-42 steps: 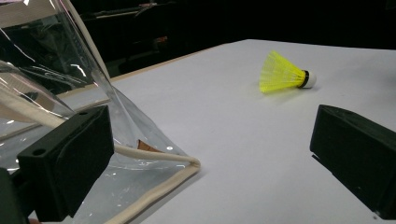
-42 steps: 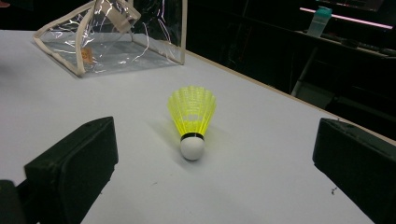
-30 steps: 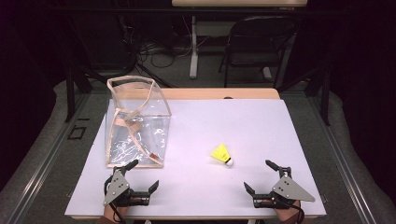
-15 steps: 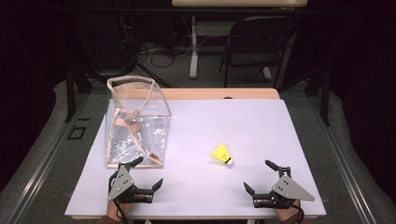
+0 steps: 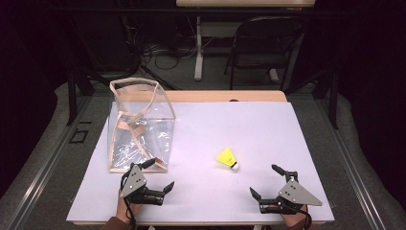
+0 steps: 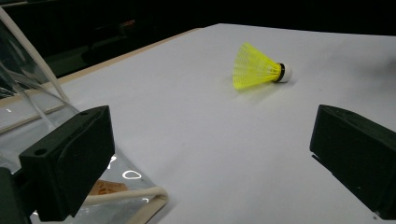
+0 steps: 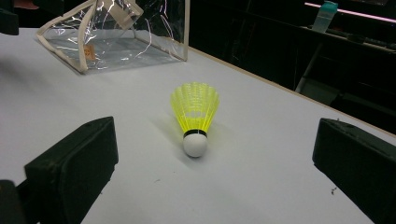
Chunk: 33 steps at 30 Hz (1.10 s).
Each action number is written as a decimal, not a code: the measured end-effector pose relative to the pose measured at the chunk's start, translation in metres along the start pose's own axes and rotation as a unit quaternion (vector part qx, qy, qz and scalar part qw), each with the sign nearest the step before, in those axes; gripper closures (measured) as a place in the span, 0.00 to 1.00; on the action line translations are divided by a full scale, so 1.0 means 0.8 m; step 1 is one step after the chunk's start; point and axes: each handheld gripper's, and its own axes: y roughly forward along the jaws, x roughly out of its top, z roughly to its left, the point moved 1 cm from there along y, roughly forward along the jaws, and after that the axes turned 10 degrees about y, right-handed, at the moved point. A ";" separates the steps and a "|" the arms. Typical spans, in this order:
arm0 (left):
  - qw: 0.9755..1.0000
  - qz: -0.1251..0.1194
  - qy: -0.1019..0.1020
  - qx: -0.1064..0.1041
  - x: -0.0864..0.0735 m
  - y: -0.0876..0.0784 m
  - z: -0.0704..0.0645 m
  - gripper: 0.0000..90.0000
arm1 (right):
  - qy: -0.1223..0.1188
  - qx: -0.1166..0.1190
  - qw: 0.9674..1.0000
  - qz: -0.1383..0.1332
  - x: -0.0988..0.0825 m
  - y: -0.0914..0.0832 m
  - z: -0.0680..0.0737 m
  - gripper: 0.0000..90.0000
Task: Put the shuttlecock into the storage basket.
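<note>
No words, numbers, brand marks or signs can be read anywhere in these pictures. The one candidate is a small orange-brown tag (image 7: 89,52) inside the clear plastic bag (image 7: 140,32) at the upper left of the right gripper view; it also shows at the lower left of the left gripper view, and whatever is printed on it is too small and blurred to make out. The yellow shuttlecock (image 7: 195,114) near the middle of that frame carries no legible marking.

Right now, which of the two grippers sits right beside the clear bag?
The left gripper; its fingers flank the clear bag's near corner, while the right gripper sits far off.
</note>
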 end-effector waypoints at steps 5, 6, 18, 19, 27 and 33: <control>1.000 0.008 0.000 -0.014 0.004 0.010 0.000 0.00 | -0.002 0.001 1.000 0.001 0.000 0.000 0.000 0.00; 1.000 0.010 0.000 -0.017 0.005 0.011 -0.001 0.00 | -0.001 0.001 1.000 0.002 0.000 0.000 0.000 0.00; 0.999 0.024 0.012 -0.044 0.014 0.034 -0.003 0.00 | 0.001 0.001 1.000 0.005 -0.001 0.001 0.000 0.00; 0.999 0.022 0.012 -0.046 0.014 0.036 -0.004 0.00 | 0.001 0.001 1.000 0.005 -0.001 0.001 0.000 0.00; 0.998 0.028 0.015 -0.061 0.019 0.049 -0.003 0.00 | 0.001 0.001 1.000 0.005 -0.001 0.001 0.000 0.00; 0.997 0.033 0.016 -0.069 0.021 0.058 -0.002 0.00 | 0.002 0.000 1.000 0.008 -0.001 0.002 0.000 0.00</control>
